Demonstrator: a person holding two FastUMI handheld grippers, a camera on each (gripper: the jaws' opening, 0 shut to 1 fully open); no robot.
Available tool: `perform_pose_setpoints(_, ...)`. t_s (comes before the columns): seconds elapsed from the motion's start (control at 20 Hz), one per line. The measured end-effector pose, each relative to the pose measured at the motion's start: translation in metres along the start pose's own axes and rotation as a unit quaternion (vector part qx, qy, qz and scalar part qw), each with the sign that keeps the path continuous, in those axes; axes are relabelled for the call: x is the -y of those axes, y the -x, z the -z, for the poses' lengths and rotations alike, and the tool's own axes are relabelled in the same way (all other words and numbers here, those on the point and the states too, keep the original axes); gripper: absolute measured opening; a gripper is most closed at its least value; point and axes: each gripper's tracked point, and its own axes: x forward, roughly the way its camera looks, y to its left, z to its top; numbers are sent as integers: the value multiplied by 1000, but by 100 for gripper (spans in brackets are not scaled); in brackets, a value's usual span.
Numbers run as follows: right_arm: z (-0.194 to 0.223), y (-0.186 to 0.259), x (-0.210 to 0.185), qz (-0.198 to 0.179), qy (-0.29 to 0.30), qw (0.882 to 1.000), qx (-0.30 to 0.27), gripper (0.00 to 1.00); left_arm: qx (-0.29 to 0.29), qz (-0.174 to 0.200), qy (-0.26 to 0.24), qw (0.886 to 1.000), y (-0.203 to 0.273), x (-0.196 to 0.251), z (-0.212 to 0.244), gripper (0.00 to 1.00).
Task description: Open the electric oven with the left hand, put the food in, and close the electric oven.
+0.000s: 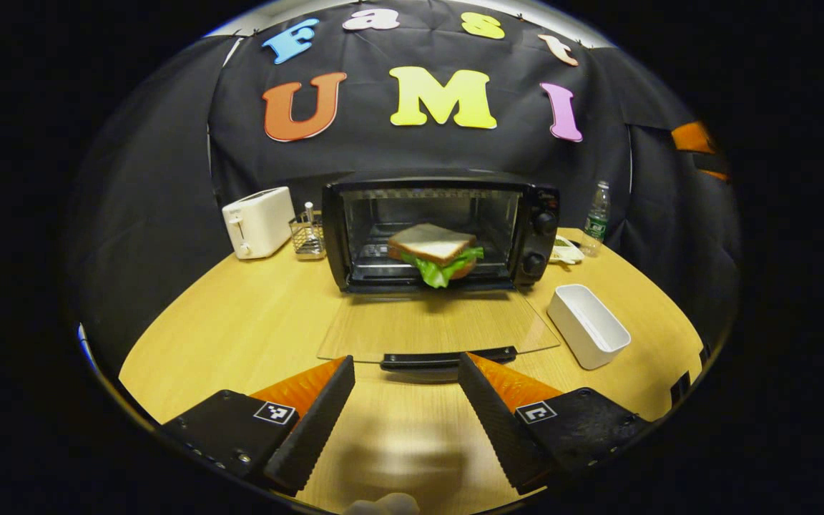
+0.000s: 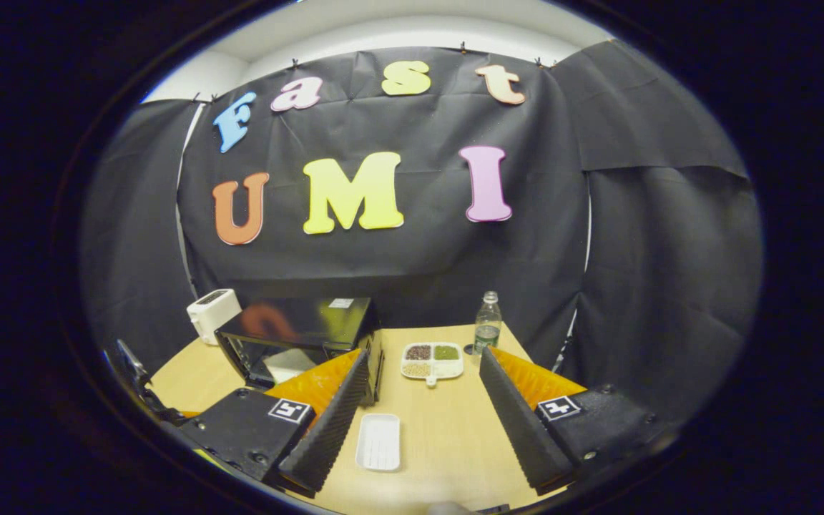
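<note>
The black electric oven [image 1: 541, 214] stands at the back of the wooden table with its glass door [image 1: 437, 325] folded flat toward me. A sandwich [image 1: 435, 252] with white bread and green lettuce rests on the rack at the oven's mouth. My left gripper [image 1: 406, 397] is open just short of the door's black handle [image 1: 448, 357], with nothing between its fingers. In the right gripper view the oven [image 2: 297, 329] appears from above at the left. My right gripper [image 2: 423, 422] hangs open above the table, over a white tray [image 2: 379, 442].
A white toaster [image 1: 257, 222] and a wire rack [image 1: 307, 232] stand left of the oven. A water bottle [image 1: 596, 218], a divided dish [image 2: 432, 360] of grains and a white rectangular tray [image 1: 587, 325] lie to its right. The table edge curves near both grippers.
</note>
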Motion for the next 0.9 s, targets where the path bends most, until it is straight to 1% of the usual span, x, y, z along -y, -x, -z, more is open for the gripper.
perform_pose_setpoints(0.15, 2, 11, 15, 3, 18, 1000, -8, 89, -12, 16, -9, 1000, -16, 24, 16, 96)
perform_pose_setpoints(0.3, 1, 18, 21, 5, 30, 999, -12, 89, -21, 21, -17, 999, -33, 37, 27, 96)
perform_pose_setpoints(0.5, 5, 17, 25, 4, 34, 999, -22, 89, -25, 16, -25, 999, -45, 37, 31, 96)
perform_pose_setpoints(0.55, 7, 15, 25, 3, 32, 999, -24, 89, -26, 13, -24, 999, -48, 34, 32, 100)
perform_pose_setpoints(0.6, 8, 13, 26, 3, 30, 999, -27, 91, -29, 13, -21, 999, -48, 34, 34, 96)
perform_pose_setpoints(0.7, 9, 9, 28, 4, 27, 999, -31, 91, -27, 11, -25, 999, -47, 34, 33, 95)
perform_pose_setpoints(0.8, 8, 6, 25, 0, 28, 999, -30, 91, -26, 9, -14, 1000, -46, 33, 29, 95)
perform_pose_setpoints(0.85, 6, 4, 23, -2, 30, 999, -29, 91, -31, 8, -10, 999, -47, 33, 29, 95)
perform_pose_setpoints(0.9, 4, 4, 21, -5, 31, 999, -29, 91, -29, 7, -11, 999, -47, 32, 26, 100)
